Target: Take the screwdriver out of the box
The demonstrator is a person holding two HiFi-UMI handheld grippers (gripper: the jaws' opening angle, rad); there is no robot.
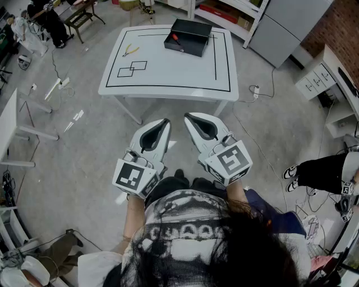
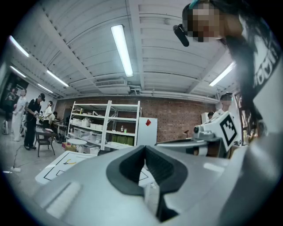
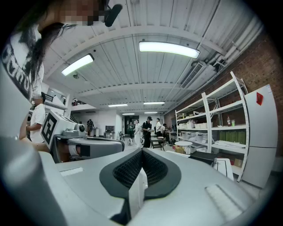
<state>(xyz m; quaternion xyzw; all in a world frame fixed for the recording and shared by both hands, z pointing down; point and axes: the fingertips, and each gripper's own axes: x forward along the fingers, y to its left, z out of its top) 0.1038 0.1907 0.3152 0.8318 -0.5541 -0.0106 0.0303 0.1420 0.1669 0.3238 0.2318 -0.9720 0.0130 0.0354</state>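
Note:
A black open box (image 1: 188,37) sits at the far edge of the white table (image 1: 168,75), and a red-handled screwdriver (image 1: 175,39) lies inside it. I hold both grippers level, close to my body and well short of the table. My left gripper (image 1: 165,121) is shut with nothing between its jaws; in the left gripper view (image 2: 144,148) its pads meet at the tip. My right gripper (image 1: 187,116) is also shut and empty, pads together in the right gripper view (image 3: 142,152). The two grippers sit side by side, tips angled toward each other.
Yellow-handled pliers (image 1: 130,50) lie at the table's far left, near two outlined squares (image 1: 132,68). Beyond the table are shelves (image 1: 224,11) and a grey cabinet (image 1: 286,25). Cables (image 1: 263,89) lie on the floor; a seated person's legs (image 1: 317,172) are at right.

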